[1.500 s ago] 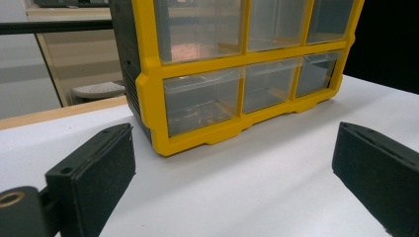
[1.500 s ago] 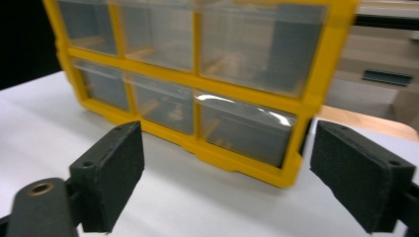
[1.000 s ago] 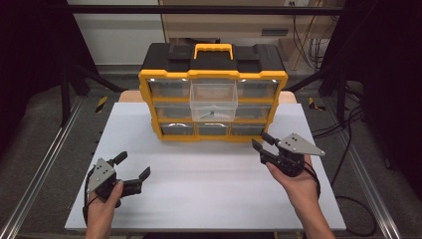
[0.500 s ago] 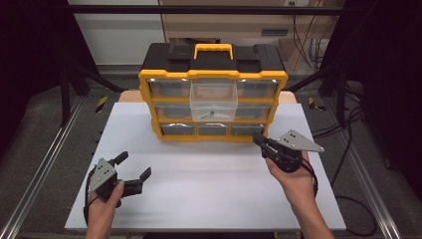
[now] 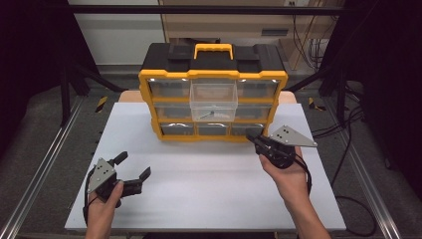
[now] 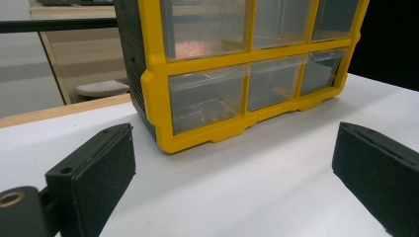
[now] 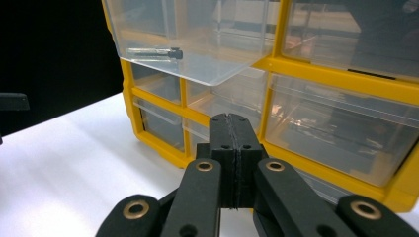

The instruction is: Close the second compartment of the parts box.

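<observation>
A white worktop (image 5: 199, 194) stands in a dim room, framed by metal rails (image 5: 35, 174) on grey floor, with a pale wall and wooden furniture behind and cables (image 5: 343, 134) trailing past the right edge. At the middle of the far edge sits a yellow-and-black organizer (image 5: 213, 94) with a yellow handle (image 5: 213, 50) on top and three rows of clear drawers. Its middle drawer (image 5: 213, 102) is pulled out and holds a small dark bolt (image 5: 209, 114), seen through the clear wall from the right claw view (image 7: 154, 53).

The right claw (image 5: 252, 140), pads pressed together on nothing after just closing, is held near the organizer's lower right corner, pointing at the bottom row just beside it; from its own camera the tips (image 7: 235, 131) sit below the open drawer. The left claw (image 5: 133, 167) rests near the front left corner, jaws wide apart and empty, well apart from the organizer, with bare worktop between. A wooden board (image 5: 130, 95) shows behind the worktop's far left corner.
</observation>
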A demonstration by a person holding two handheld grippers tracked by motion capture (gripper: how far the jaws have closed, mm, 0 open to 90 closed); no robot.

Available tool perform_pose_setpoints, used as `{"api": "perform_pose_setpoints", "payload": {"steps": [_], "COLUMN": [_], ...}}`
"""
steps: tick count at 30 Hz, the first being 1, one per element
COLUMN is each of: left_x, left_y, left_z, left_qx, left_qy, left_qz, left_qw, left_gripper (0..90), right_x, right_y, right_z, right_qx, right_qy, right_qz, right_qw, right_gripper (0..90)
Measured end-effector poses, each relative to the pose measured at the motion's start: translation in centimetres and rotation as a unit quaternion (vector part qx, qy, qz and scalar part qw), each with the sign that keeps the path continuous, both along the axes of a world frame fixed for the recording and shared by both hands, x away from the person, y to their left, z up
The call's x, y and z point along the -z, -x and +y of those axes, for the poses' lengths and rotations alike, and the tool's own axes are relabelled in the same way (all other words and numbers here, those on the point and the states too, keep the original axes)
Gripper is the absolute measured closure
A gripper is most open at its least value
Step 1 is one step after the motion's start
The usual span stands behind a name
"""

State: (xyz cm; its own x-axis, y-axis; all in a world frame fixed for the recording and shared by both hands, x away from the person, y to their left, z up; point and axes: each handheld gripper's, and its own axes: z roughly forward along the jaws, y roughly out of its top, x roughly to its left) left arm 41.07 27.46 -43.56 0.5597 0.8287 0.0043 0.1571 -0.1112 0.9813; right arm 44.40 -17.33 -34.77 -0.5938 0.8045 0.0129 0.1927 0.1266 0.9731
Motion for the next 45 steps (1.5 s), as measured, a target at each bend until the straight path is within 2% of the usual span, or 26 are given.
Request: {"api": "perform_pose_setpoints", "payload": {"steps": [17, 20, 31, 45], "left_x": [0.0, 0.0, -0.1, 0.0], "left_y": [0.0, 0.0, 0.1, 0.0], "left_z": [-0.1, -0.1, 0.0, 0.0], "left_qx": [0.002, 0.002, 0.002, 0.003], "left_qy": [0.0, 0.0, 0.006, 0.006], "left_qz": [0.001, 0.002, -0.005, -0.001], "left_qw": [1.0, 1.0, 1.0, 1.0], "left_gripper": [2.9, 2.8, 2.6, 2.6], "right_x": [-0.3, -0.2, -0.3, -1.0], "right_y": [-0.7, -0.8, -1.1, -2.0], "right_z": [2.5, 3.1, 3.9, 5.7], "right_qx": [-0.016, -0.023, -0.026, -0.031], "right_qy": [-0.009, -0.002, -0.006, -0.005], "right_qz": [0.0, 0.002, 0.0, -0.007], "right_qw": [0.9998, 0.9997, 0.9996, 0.9995], "right_gripper": [90.0, 90.0, 90.0, 90.0]}}
